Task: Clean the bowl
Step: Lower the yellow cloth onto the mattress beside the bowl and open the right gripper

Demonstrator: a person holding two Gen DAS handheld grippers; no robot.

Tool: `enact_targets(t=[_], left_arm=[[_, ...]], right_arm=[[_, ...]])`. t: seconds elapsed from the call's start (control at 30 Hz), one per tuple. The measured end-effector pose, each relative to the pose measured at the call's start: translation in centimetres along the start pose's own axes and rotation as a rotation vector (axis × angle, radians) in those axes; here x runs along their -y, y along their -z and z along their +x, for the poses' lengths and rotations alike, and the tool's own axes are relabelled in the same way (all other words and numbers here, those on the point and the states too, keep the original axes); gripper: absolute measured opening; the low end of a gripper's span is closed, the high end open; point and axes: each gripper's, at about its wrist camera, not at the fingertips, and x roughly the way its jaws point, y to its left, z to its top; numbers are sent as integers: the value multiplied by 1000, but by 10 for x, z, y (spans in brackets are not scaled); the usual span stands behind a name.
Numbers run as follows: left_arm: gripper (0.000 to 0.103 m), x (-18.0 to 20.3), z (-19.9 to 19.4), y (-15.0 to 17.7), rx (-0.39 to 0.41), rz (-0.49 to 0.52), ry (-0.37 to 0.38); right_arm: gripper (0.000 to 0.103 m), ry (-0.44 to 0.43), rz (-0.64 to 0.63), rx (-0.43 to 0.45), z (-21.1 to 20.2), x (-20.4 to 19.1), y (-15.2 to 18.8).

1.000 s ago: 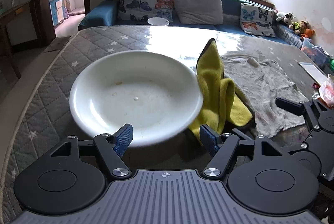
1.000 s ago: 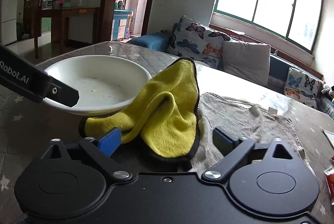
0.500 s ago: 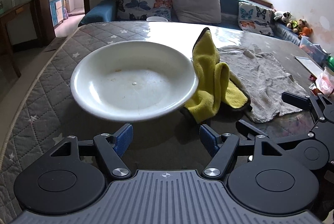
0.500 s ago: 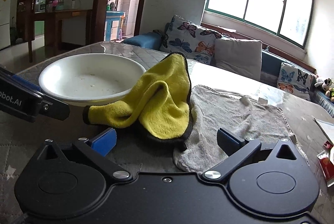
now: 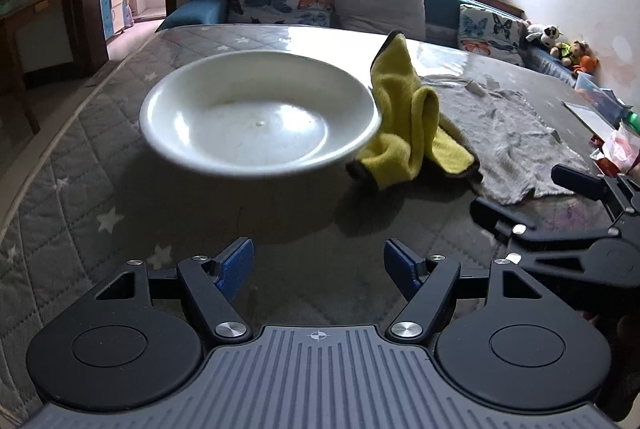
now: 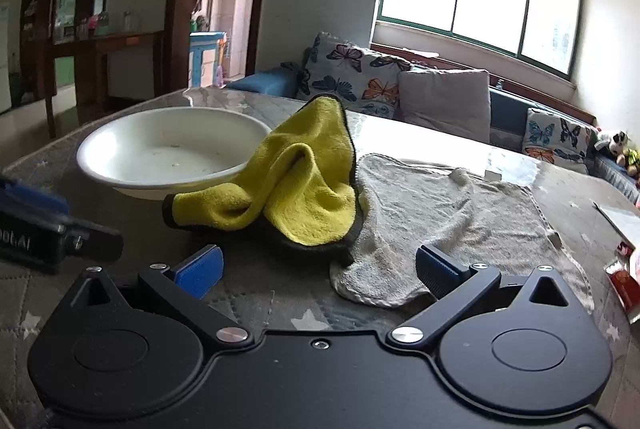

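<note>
Quilted grey counter (image 5: 68,189), star-patterned, sofa and window behind. Grey towel (image 6: 460,213): spread flat on the counter. White bowl (image 5: 256,117): on the counter left of the towel, crumbs inside. Yellow cloth (image 6: 296,185): crumpled, touching the bowl's rim, overlapping the towel's edge. Left hand-held gripper (image 5: 318,263): fingers apart, empty, short of the bowl. Right hand-held gripper (image 6: 316,265): fingers apart, empty, facing the cloth. Advice: pinch the cloth's raised fold; steady the bowl's near rim before wiping.
</note>
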Motion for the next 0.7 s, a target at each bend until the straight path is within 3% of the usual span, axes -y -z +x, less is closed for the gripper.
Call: enact_targets(t=[0.17, 0.3, 0.43, 0.53, 0.7], left_arm=[[73, -14, 1, 9, 28, -27, -86], [73, -26, 6, 14, 0, -66, -87], [73, -30, 6, 16, 9, -32, -117], [73, -32, 1, 17, 44, -17, -86], [73, -34, 1, 16, 42, 0, -100]], right_arm=[[103, 9, -5, -1, 2, 4, 9], [103, 21, 4, -10, 6, 10, 15], [103, 29, 19, -17, 11, 16, 19], [103, 20, 29, -34, 14, 21, 19], [103, 22, 39, -48, 16, 28, 18]])
